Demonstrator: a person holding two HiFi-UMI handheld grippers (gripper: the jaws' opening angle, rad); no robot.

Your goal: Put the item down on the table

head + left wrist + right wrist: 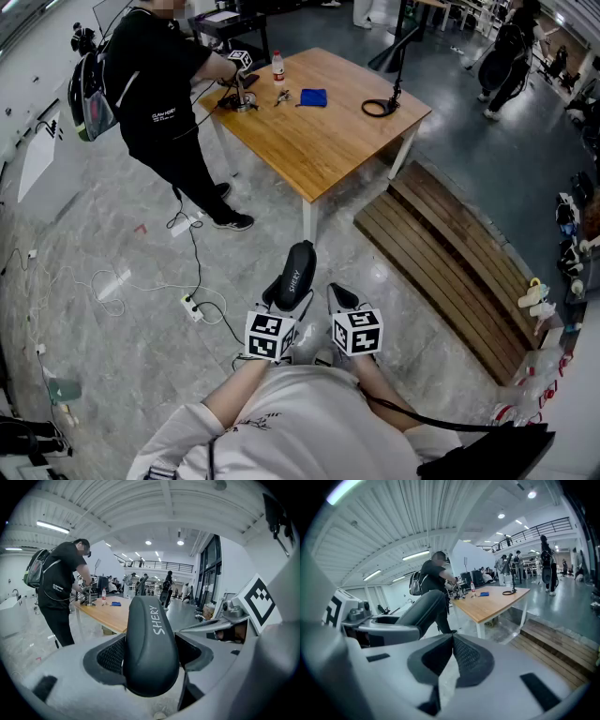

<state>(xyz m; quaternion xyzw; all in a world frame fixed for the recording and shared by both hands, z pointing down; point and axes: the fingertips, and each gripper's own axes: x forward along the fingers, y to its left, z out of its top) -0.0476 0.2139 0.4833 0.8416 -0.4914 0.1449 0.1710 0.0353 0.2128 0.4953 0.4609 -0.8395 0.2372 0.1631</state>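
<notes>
The wooden table (319, 131) stands on white legs on a pale, stone-patterned floor (112, 216) in a large hall with a ribbed white ceiling, strip lights and a railed upper gallery. The black case (151, 634), marked with white lettering, is not on that table. It is up in the air close to the holder's body and well apart from the tabletop, pinched across its width by the left gripper (289, 298), whose jaws stand wide with a pad pressed on each side of it. The right gripper (453, 644) is just beside it with its pads pressed together and nothing between them. On the floor between the holder and the table lie a white power strip (192, 307) and trailing cords (112, 281). A low platform of wooden planks (450, 262) runs along the table's right side. A person in black with a backpack (155, 103) works at the far left corner of the table, where a bottle (277, 66), a blue cloth (313, 97) and a coiled black cable (378, 108) also rest. More people (511, 56) stand further back on the right.
</notes>
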